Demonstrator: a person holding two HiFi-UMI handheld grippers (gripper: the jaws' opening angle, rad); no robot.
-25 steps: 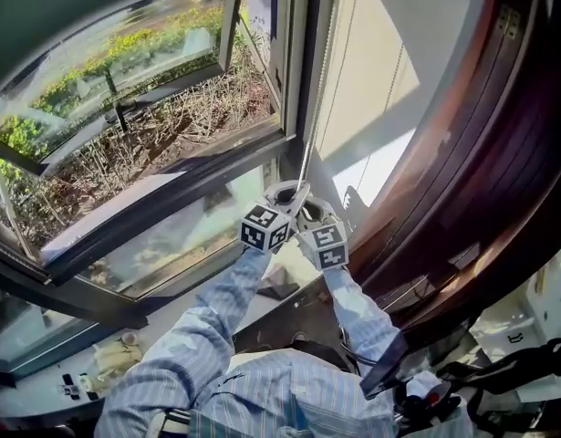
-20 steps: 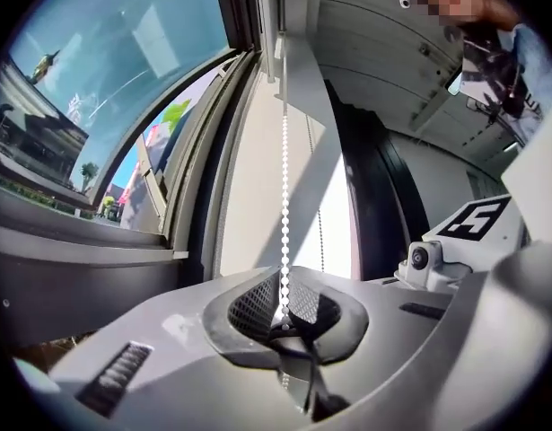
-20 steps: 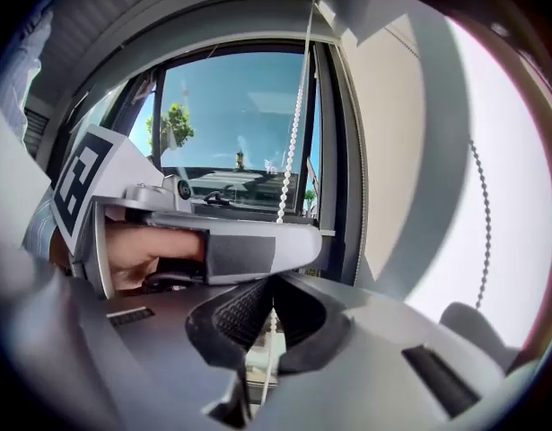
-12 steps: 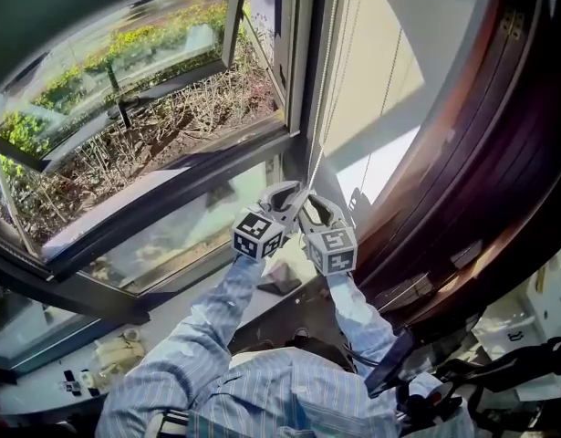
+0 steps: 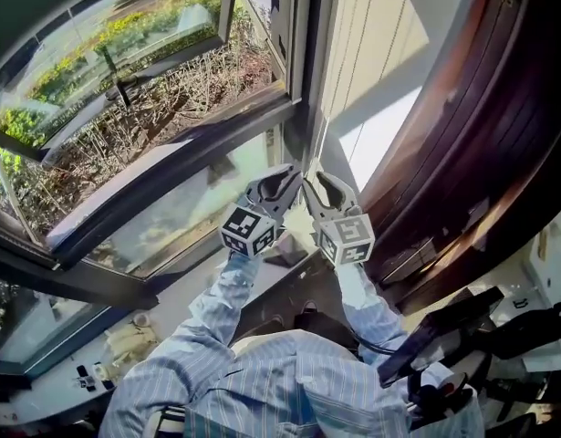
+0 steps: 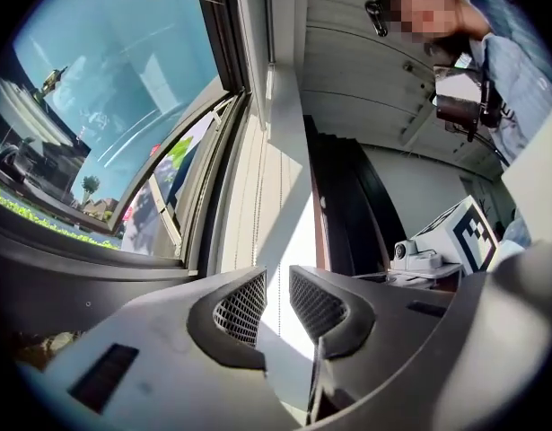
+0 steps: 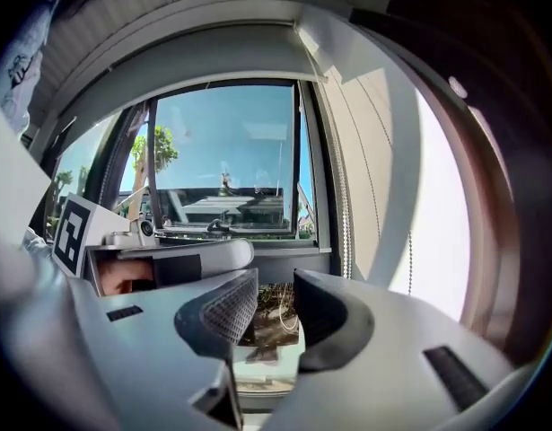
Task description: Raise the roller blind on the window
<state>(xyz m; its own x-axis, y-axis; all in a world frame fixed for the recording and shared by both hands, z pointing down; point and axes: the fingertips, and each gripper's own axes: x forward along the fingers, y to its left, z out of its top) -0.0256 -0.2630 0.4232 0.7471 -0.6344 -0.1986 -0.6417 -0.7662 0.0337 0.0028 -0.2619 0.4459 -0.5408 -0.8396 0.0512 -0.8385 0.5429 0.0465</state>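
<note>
The roller blind itself I cannot pick out. The glass of the window point(image 5: 143, 108) shows bare, so I judge the roll sits high, at the top of the frame. What I have to work with is its bead chain point(image 7: 344, 206), hanging down the frame's right edge against the cream wall point(image 5: 380, 35). I expect the chain to be light, limp and thin, with beads that stop it slipping. I would pinch one run only and pull steadily, since a jerk could snap it. Both claws are near it and hold nothing: the left claw point(image 6: 276, 281) has just been opening to a narrow gap, the right claw point(image 7: 276, 285) to a wide one. I can read no brand or writing, only the square markers on the cubes point(image 5: 248, 229).
</note>
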